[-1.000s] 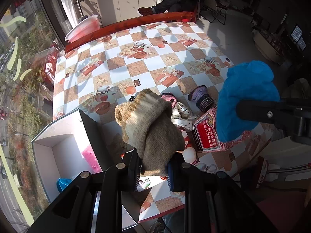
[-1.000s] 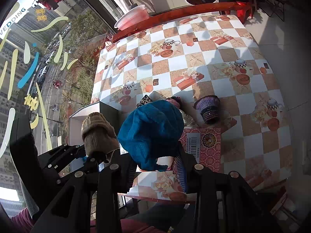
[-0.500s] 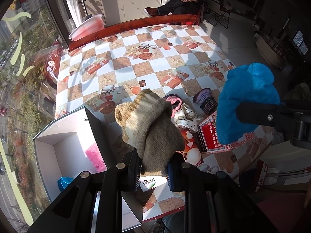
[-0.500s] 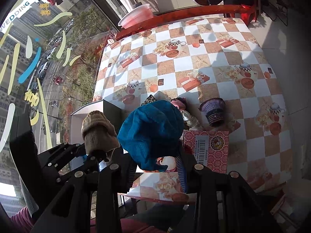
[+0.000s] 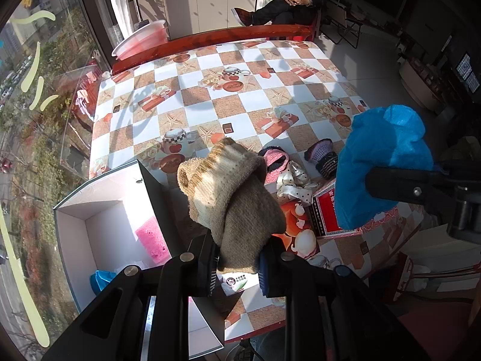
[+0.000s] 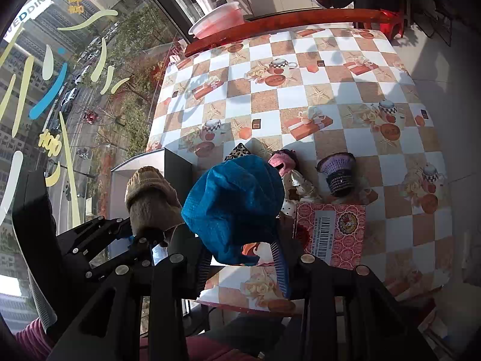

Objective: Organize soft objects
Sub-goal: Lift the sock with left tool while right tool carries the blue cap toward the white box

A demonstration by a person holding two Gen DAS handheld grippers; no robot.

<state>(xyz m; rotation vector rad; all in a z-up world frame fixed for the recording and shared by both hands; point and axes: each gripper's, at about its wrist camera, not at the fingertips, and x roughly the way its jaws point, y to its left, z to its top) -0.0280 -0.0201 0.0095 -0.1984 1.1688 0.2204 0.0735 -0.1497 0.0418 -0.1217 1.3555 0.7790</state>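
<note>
**Both hand-held grippers clamped on knitwear above the table**

The left hand-held gripper (image 5: 237, 258) has its jaws pressed together on a beige knitted sock (image 5: 231, 198), which bulges up out of the grip, its striped cuff folded over at the top. The right hand-held gripper (image 6: 240, 261) is clamped on a blue knitted cloth (image 6: 234, 207) that stands bunched above the jaws. Both pieces are lifted clear of the table (image 5: 210, 102), which carries a checked cloth printed with teapots and gift boxes.

In the left wrist view, the blue cloth shows at the right, and below the sock's left side sits an open white box (image 5: 99, 219) at the table's near left edge. Inside it lie a pink sponge-like piece (image 5: 151, 240) and, in the near corner, something blue (image 5: 100, 279).

On the table beyond the grippers lies a small heap of soft things: a pink knitted piece (image 6: 279, 161), a white polka-dot cloth (image 6: 297, 186) touching it, and a leopard-print scrap (image 6: 239, 152) just behind the blue cloth. A purple and black knitted piece (image 6: 338, 173) lies a little apart to the right. A red patterned carton with a barcode (image 6: 330, 234) lies flat near the table's front edge.

A person sits beyond the far end of the table (image 5: 291, 0), hands clasped.
</note>
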